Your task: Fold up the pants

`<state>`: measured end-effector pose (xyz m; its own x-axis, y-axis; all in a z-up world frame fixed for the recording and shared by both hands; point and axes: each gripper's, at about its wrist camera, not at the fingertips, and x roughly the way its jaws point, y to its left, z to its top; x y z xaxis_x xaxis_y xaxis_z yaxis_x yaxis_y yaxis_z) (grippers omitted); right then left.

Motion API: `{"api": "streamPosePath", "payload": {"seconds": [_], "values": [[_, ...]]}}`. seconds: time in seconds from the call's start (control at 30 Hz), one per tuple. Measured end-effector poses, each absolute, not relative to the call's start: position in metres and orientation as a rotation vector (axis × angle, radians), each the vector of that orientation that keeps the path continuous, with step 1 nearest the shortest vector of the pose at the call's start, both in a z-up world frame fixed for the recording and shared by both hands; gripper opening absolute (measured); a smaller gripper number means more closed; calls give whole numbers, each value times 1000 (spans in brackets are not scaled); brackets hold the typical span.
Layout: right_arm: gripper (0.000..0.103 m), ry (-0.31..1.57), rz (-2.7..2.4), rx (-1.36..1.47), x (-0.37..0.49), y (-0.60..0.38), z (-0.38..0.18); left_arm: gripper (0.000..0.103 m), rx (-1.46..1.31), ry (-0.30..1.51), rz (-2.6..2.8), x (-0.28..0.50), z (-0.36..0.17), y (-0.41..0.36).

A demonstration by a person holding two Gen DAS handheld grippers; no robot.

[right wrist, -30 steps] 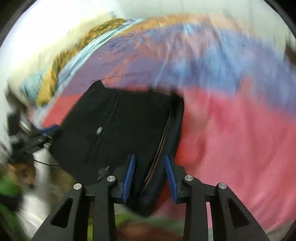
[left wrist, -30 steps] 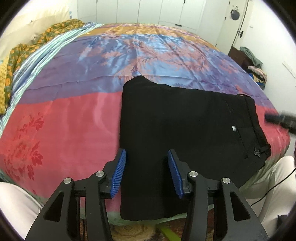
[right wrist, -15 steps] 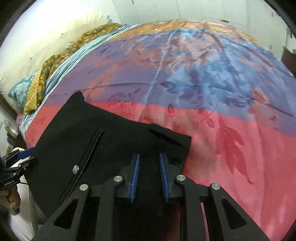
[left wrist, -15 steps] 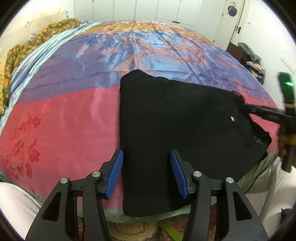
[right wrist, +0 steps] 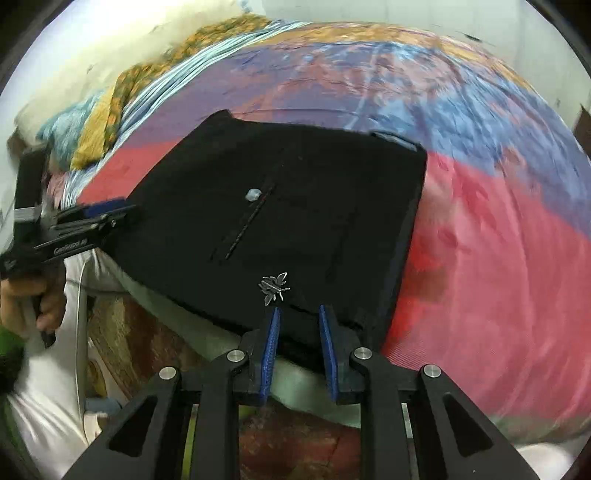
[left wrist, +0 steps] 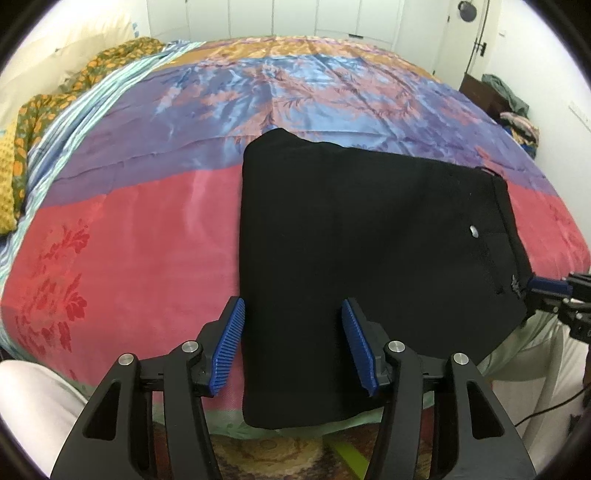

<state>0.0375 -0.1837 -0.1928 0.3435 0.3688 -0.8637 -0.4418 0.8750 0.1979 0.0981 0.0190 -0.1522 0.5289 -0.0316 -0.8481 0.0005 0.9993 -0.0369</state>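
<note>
A home bedroom. A bed (left wrist: 147, 229) under a floral satin spread fills the room. White wardrobe doors (left wrist: 295, 16) line the far wall.

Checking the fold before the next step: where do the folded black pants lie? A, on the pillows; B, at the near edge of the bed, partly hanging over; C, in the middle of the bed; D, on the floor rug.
B: the pants overhang the bed's near edge.

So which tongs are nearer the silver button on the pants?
Right. The right tongs sit at the waistband edge of the pants, nearer the silver button. The left tongs straddle the folded edge farther away.
</note>
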Motion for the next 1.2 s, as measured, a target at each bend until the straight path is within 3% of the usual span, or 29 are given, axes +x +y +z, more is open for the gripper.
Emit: {"api": "streamPosePath", "payload": {"seconds": [0.83, 0.87, 0.93, 0.97, 1.2], "values": [[25, 1094, 506, -47, 31, -186, -184, 63, -90, 1066, -56, 96, -150, 30], [29, 1092, 522, -3, 31, -192, -176, 66, -130, 1069, -73, 96, -145, 39], [58, 1074, 543, 104, 34, -209, -162, 77, -187, 1067, -89, 96, -141, 54], [74, 1054, 539, 144, 36, -219, -156, 78, -228, 1065, -94, 99, -140, 67], [76, 1214, 605, 349, 91, -247, -202, 78, -455, 1208, -223, 136, -173, 102]]}}
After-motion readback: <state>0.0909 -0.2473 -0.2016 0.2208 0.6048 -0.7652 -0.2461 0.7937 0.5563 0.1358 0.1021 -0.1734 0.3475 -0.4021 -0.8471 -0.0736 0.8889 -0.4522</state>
